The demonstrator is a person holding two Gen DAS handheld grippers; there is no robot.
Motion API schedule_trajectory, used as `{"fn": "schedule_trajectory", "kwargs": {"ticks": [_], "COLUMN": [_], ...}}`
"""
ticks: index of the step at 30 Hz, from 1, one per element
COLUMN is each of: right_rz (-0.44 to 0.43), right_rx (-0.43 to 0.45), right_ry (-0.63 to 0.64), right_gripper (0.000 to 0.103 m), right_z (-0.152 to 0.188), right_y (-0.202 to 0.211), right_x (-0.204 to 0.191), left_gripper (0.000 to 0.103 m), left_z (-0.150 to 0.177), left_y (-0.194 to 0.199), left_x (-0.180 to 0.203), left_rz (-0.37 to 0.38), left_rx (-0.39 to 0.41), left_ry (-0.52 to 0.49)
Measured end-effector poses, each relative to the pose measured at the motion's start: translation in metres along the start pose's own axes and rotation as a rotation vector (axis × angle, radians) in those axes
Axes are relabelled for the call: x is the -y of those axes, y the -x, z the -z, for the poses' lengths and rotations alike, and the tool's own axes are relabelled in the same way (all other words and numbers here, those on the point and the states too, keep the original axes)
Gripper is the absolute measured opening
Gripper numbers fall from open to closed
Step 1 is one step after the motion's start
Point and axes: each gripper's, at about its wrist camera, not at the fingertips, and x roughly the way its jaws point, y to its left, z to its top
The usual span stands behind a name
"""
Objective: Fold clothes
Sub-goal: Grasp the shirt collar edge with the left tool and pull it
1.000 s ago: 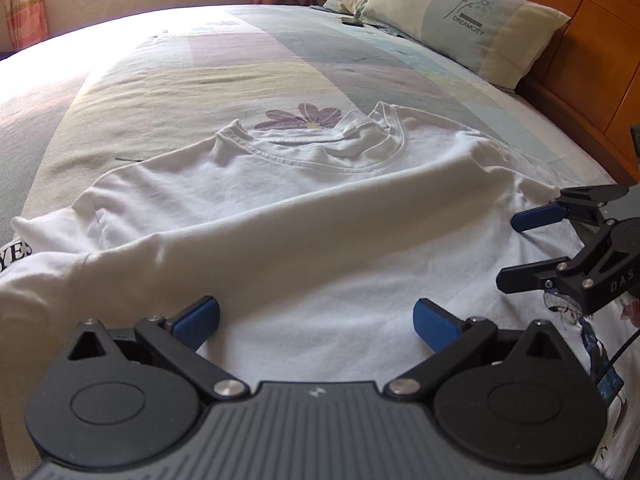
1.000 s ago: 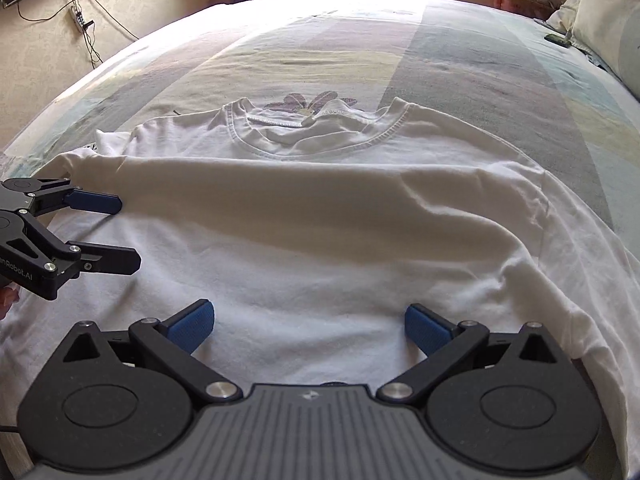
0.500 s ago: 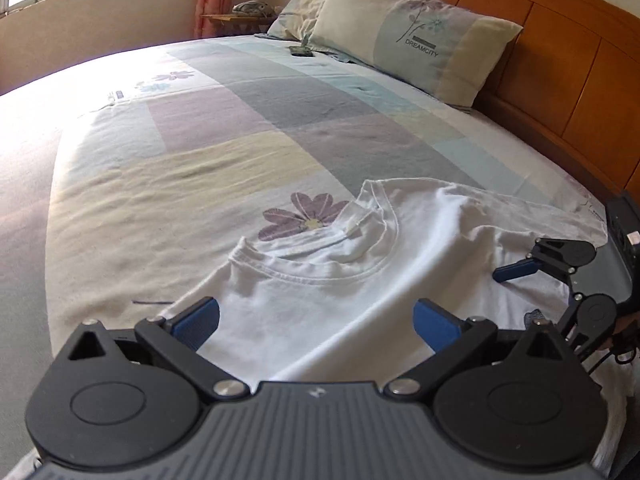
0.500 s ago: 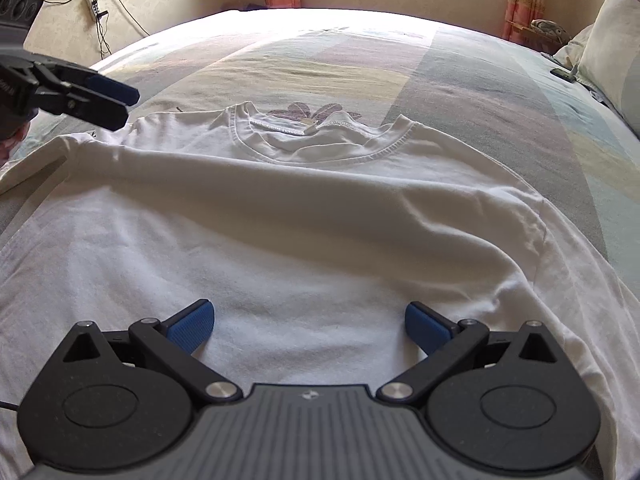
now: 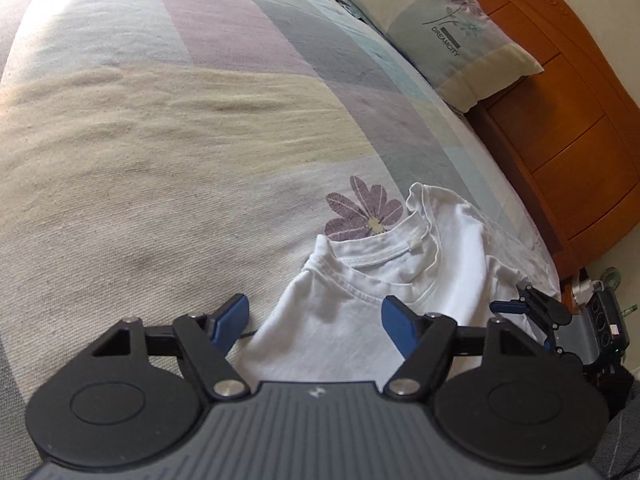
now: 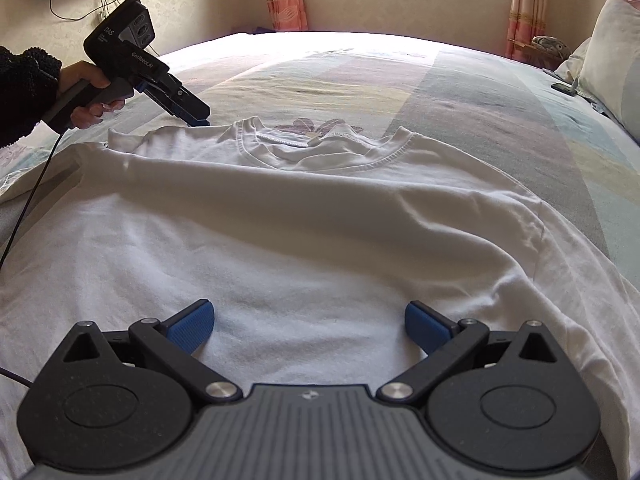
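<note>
T-shirt point(image 6: 304, 216) lies on bedspread point(image 5: 160, 128) near pillow point(image 5: 448, 28); left gripper point(image 5: 314, 322), right gripper point(image 6: 310, 326) both released.

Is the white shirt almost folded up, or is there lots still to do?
Lots still to do. Done: the white T-shirt lies spread on the bed, with one ridge across the chest but no neat fold. In hand: nothing yet; the left claw hovers open by the shoulder, and the right claw sits open over the lower part. Left: sleeves, sides and bottom.
</note>
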Motion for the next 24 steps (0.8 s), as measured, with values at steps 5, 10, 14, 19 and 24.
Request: {"fn": "schedule_trajectory", "kwargs": {"ticks": [5, 10, 14, 19, 24], "right_rz": [-0.029, -0.061, -0.064, -0.044, -0.063], "right_rx": [0.051, 0.064, 0.066, 0.046, 0.077], "right_ry": [-0.053, -0.096, -0.118, -0.099, -0.136], "right_gripper": [0.103, 0.103, 0.103, 0.103, 0.103], "right_z": [0.002, 0.002, 0.001, -0.001, 0.004], "right_y": [0.001, 0.003, 0.003, 0.002, 0.004], "right_x": [0.008, 0.016, 0.017, 0.013, 0.018], "left_gripper": [0.073, 0.072, 0.072, 0.071, 0.065], "left_z": [-0.002, 0.016, -0.001, -0.006, 0.008], "left_y": [-0.007, 0.010, -0.010, -0.022, -0.017], "left_x": [-0.007, -0.023, -0.019, -0.012, -0.013], "left_rz": [0.076, 0.142, 0.171, 0.201, 0.214], "left_rx": [-0.017, -0.072, -0.077, -0.129, -0.181], "left_ry": [0.051, 0.098, 0.067, 0.043, 0.043]}}
